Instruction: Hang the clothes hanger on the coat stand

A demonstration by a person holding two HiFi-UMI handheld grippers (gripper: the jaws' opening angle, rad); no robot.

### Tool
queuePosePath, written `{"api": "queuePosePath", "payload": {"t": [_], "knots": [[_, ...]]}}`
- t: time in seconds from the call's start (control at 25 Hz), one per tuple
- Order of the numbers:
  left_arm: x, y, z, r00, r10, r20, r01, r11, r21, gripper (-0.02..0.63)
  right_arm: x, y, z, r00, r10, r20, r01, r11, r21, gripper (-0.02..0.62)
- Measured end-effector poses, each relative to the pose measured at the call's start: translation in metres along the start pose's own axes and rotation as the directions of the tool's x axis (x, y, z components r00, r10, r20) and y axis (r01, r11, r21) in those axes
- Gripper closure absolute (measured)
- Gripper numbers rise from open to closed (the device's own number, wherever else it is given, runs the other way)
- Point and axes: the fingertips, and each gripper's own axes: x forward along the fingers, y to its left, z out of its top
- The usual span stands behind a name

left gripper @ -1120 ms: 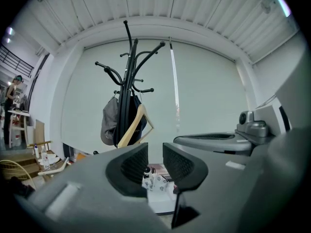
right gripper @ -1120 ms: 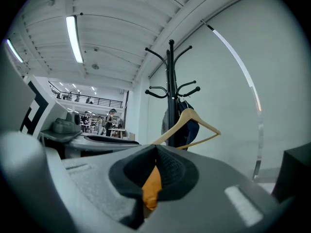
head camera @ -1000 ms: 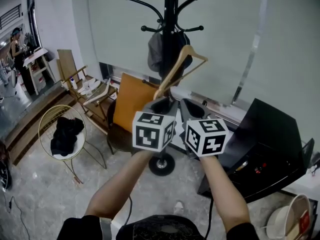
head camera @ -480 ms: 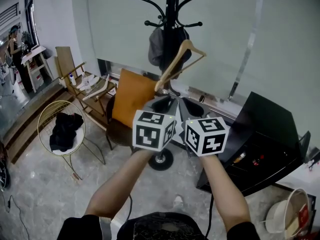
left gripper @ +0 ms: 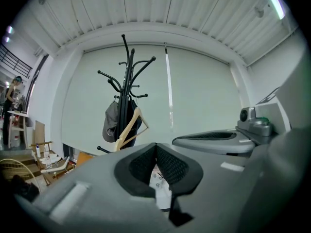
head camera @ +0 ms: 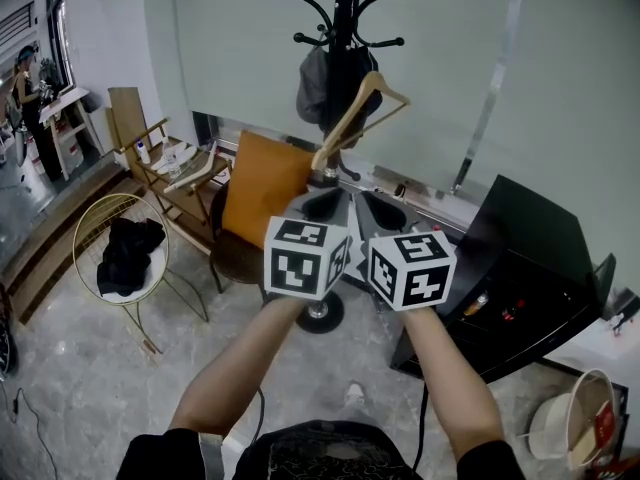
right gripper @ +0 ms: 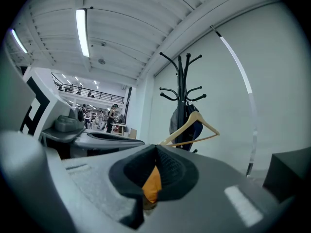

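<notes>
Pale blinds back the black coat stand, where a grey garment hangs. We see the wooden clothes hanger up at the stand, its peak by the pole beside that garment, slanting down toward us. Its hook is too small to make out. Our 2 grippers are side by side below it, well apart from it. The left gripper has its jaws pressed together at the tips, holding nothing. The right gripper is likewise closed and empty, with only an orange chair showing through the gap behind.
</notes>
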Motion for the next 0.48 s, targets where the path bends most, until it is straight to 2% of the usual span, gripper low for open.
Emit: {"api": "queuePosePath", "payload": {"t": [0.48], "knots": [[-0.0051, -0.0064, -0.0015, 1.0, -0.013, -0.004, 0.013, 1.0, 0.003, 0.6, -0.0081, 0.001, -0.002, 1.0, -0.011, -0.006, 0.011, 1.0, -0.003, 0.595]]}}
